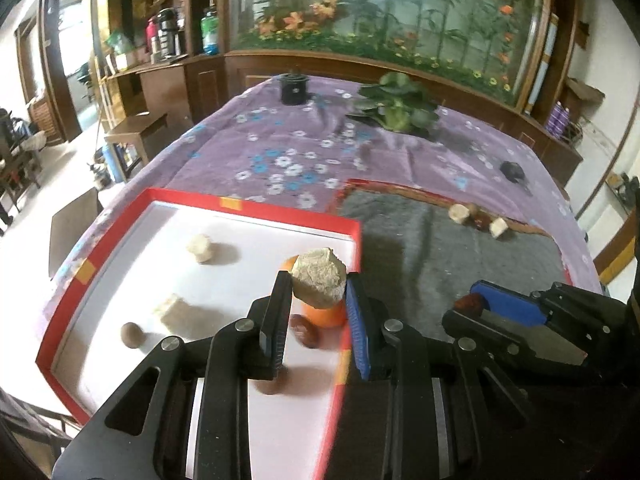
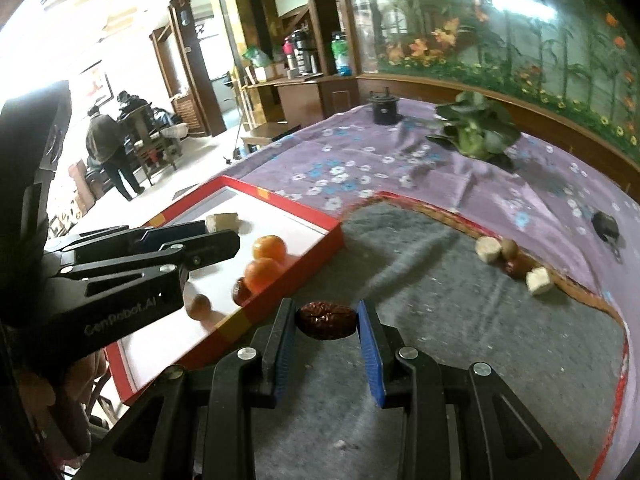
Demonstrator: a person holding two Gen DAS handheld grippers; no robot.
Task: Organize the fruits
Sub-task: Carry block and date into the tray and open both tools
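Purple-clothed table (image 1: 280, 152): left tool (image 1: 318, 286) clamps a pale chunk (image 1: 319, 280) over the red tray (image 1: 256, 206), right tool (image 2: 325, 317) clamps a red date (image 2: 326, 319) above grey mat (image 2: 460, 320), likely both tray-bound for sorting.

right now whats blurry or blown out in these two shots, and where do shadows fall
Left wrist view: the red tray near edge smears with motion blur, the leafy plant is soft, the left-hand window is blown out. Right wrist view: the doorway area at left is overexposed, glare streaks the glass panel, and a broad shadow crosses the grey mat.
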